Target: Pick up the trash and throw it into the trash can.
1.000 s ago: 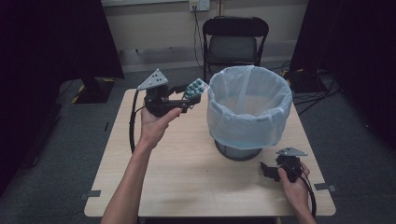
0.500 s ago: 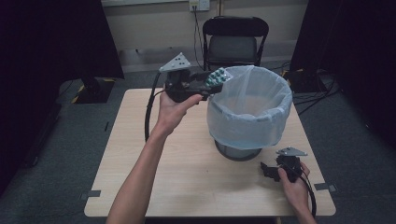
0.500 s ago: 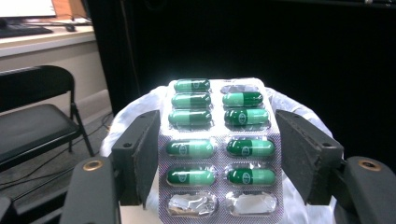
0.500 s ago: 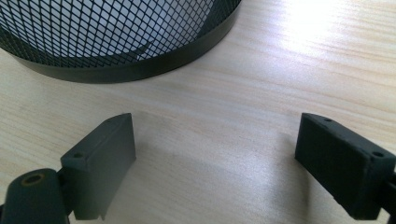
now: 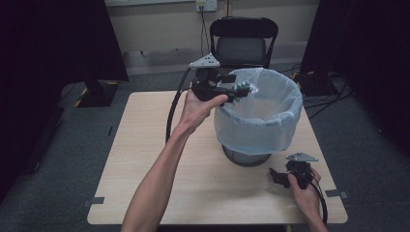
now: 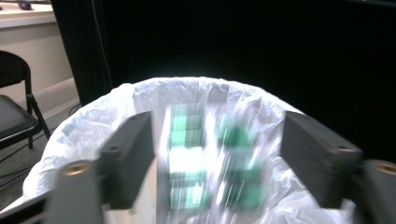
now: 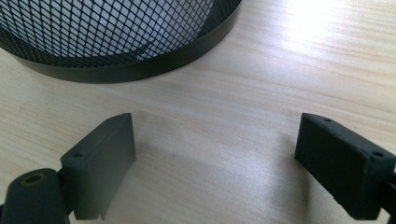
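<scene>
The green-and-white packet (image 6: 205, 158), blurred and apparently released between the spread jaws of the left gripper (image 5: 244, 89), sits over the lined bin (image 5: 258, 130); the right gripper (image 7: 215, 163) rests open, empty.

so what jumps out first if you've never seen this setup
The big mesh bin lined with a pale blue bag, standing right of the table's middle. Next, the left gripper, held over the bin's near-left rim; in its own view the jaws stand wide, with a blurred green and white packet between them above the bag. The right gripper rests open on the table's near right corner.
</scene>
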`<move>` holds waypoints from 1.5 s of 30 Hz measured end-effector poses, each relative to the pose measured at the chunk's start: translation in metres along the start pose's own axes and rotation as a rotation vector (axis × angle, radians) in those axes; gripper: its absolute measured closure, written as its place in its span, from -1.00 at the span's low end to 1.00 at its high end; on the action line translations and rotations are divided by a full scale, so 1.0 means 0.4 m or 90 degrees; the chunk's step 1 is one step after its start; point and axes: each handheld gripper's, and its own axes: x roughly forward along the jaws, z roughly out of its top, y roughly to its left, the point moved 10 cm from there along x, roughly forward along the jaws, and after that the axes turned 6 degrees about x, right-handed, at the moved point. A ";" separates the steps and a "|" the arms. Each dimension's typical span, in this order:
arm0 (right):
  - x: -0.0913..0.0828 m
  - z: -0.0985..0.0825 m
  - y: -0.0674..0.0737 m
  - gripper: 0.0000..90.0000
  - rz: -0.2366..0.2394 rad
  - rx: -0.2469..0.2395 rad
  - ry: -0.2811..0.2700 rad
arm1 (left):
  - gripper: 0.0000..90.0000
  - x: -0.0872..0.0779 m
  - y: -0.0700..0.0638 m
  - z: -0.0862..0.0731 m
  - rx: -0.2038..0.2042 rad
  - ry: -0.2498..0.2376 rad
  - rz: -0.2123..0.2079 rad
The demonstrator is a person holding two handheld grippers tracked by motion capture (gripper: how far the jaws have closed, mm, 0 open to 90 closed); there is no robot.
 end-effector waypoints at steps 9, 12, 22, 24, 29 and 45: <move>0.000 0.000 0.000 -0.75 0.000 -0.001 0.000 | -0.64 -0.036 0.020 -0.010 0.010 0.004 0.027; 0.000 0.000 0.000 -0.75 0.001 -0.002 0.000 | -0.65 -0.060 0.028 -0.013 0.005 0.000 0.035; 0.000 0.000 0.000 -0.75 0.000 -0.001 0.000 | -0.65 -0.176 0.064 -0.054 -0.002 -0.021 0.066; 0.000 0.000 0.000 -0.75 0.000 -0.001 0.000 | -0.65 -0.195 0.071 -0.064 0.003 -0.017 0.079; 0.000 0.000 0.000 -0.75 0.001 -0.001 0.000 | -0.64 -0.240 0.081 -0.085 0.008 -0.016 0.103; 0.000 0.000 0.000 -0.75 0.000 -0.001 0.000 | -0.64 -0.345 0.108 -0.224 -0.009 0.023 0.177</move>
